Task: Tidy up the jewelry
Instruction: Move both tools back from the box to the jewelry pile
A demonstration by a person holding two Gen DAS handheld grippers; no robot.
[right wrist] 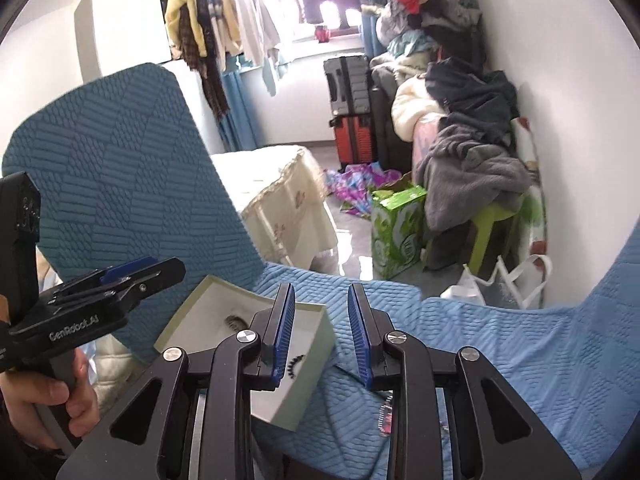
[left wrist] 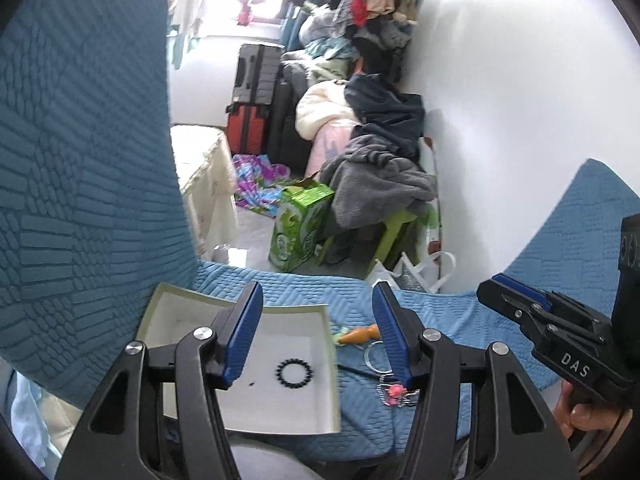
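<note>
A pale open box (left wrist: 328, 360) lies on the blue quilted seat (left wrist: 460, 320). A black bead bracelet (left wrist: 294, 374) lies inside it. Right of the box lie an orange carrot charm (left wrist: 358, 334), a silver ring (left wrist: 376, 358) and a pink charm on a bead chain (left wrist: 396, 392). My left gripper (left wrist: 320, 336) is open and empty above the box's right edge. My right gripper (right wrist: 322, 340) is open and empty above the box (right wrist: 308, 384); the bracelet (right wrist: 294, 364) shows beside its left finger. The right gripper also shows in the left wrist view (left wrist: 516, 300), off to the right.
A blue chair back (left wrist: 80, 160) rises at the left. Beyond the seat edge stand a green carton (left wrist: 300, 228), a green stool with grey clothes (left wrist: 380, 196), suitcases (left wrist: 256, 100) and a cloth-covered table (right wrist: 280, 196). A white wall (left wrist: 520, 120) is at the right.
</note>
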